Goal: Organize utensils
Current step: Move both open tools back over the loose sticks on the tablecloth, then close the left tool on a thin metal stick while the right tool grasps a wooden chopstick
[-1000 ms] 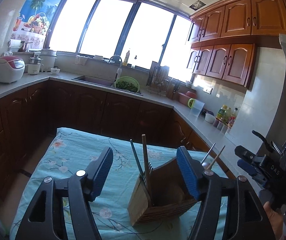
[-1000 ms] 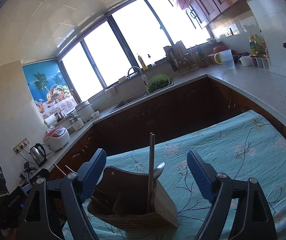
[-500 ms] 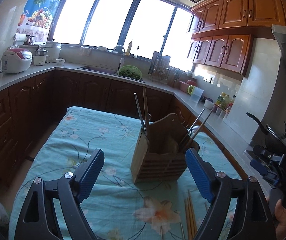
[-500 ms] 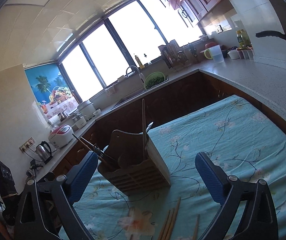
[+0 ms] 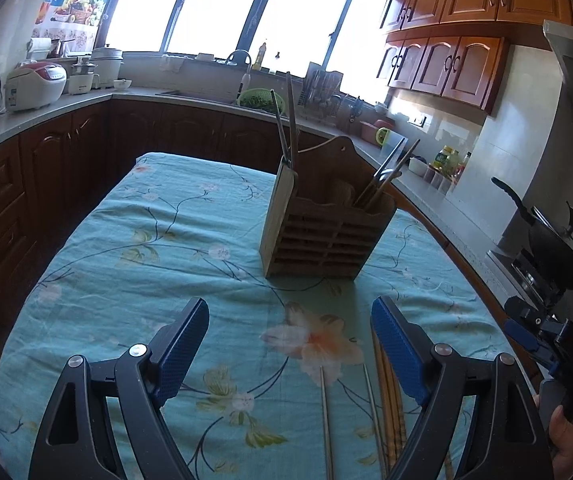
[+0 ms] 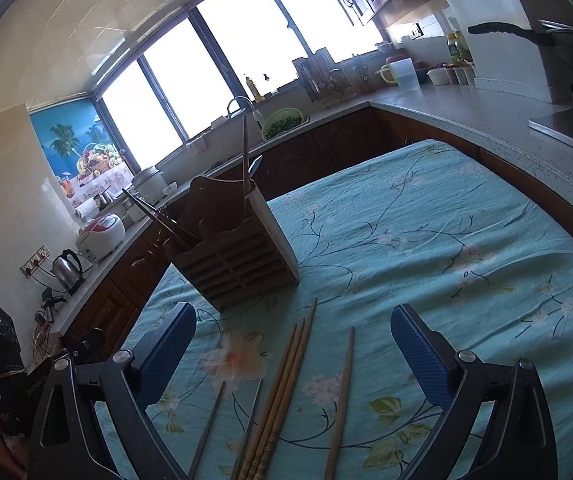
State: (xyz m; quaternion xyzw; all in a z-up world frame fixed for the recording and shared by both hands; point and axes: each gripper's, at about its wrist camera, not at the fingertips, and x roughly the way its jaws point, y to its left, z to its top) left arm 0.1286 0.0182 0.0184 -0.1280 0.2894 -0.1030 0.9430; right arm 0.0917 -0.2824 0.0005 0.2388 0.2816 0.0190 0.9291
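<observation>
While both blue-padded grippers, left [image 5: 290, 354] and right [image 6: 293, 354], hover spread and empty, long wooden chopsticks [image 6: 282, 392] lie on the teal floral tablecloth [image 6: 426, 240], pointing lengthwise toward the slatted wooden utensil holder [image 6: 242, 256] beyond. No writing is legible.

Teal floral tablecloth [image 5: 174, 240]; brown wooden holder [image 5: 326, 236].

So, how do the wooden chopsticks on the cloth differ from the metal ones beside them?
The wooden chopsticks are tan and thicker; the metal chopsticks are grey and thinner. Three wooden ones lie bunched together, with a fourth apart, while the two metal ones lie separately. All lie flat on the cloth, pointing roughly toward the holder, and no gripper touches them.
</observation>
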